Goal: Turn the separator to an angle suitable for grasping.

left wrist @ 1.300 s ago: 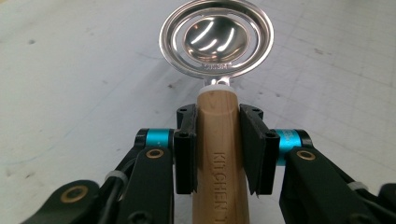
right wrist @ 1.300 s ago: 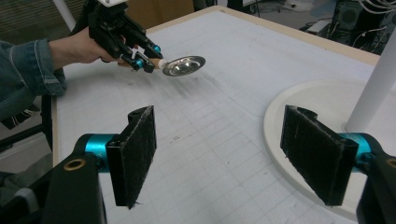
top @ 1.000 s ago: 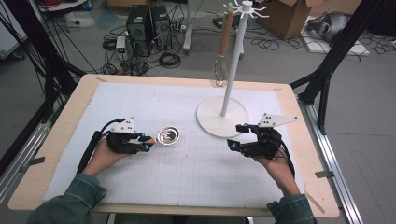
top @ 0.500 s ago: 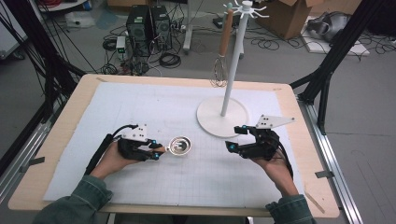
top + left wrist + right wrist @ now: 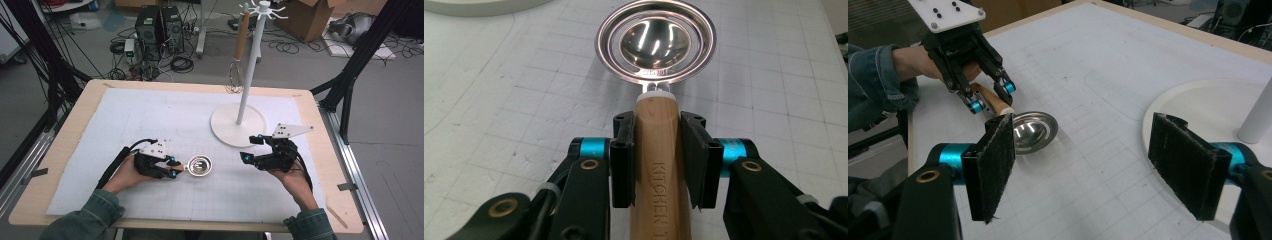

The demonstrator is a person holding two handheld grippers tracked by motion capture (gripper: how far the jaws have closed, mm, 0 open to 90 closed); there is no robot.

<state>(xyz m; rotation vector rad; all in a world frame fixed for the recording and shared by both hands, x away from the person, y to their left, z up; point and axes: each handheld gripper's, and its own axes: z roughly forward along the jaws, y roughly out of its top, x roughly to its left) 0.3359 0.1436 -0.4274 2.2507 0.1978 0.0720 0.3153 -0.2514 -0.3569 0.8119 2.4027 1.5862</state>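
Observation:
A steel utensil with a round slotted bowl (image 5: 199, 165) and a wooden handle (image 5: 658, 150) lies low over the white mat. My left gripper (image 5: 172, 167) is shut on the handle just behind the bowl (image 5: 655, 42), a pad on each side. My right gripper (image 5: 249, 149) stands open near the stand's base, its pads (image 5: 993, 165) wide apart with nothing between them. In the right gripper view the bowl (image 5: 1030, 131) and my left gripper (image 5: 990, 97) are ahead and to the left.
A white stand (image 5: 238, 125) with a round base and a tall pole rises at the back right of the mat. A whisk (image 5: 234, 75) with a wooden handle hangs from it. The base (image 5: 1198, 110) is close to my right gripper. Cables and boxes lie on the floor beyond.
My left gripper has carried the utensil to the right and nearer the table's front edge. The right gripper has barely moved.

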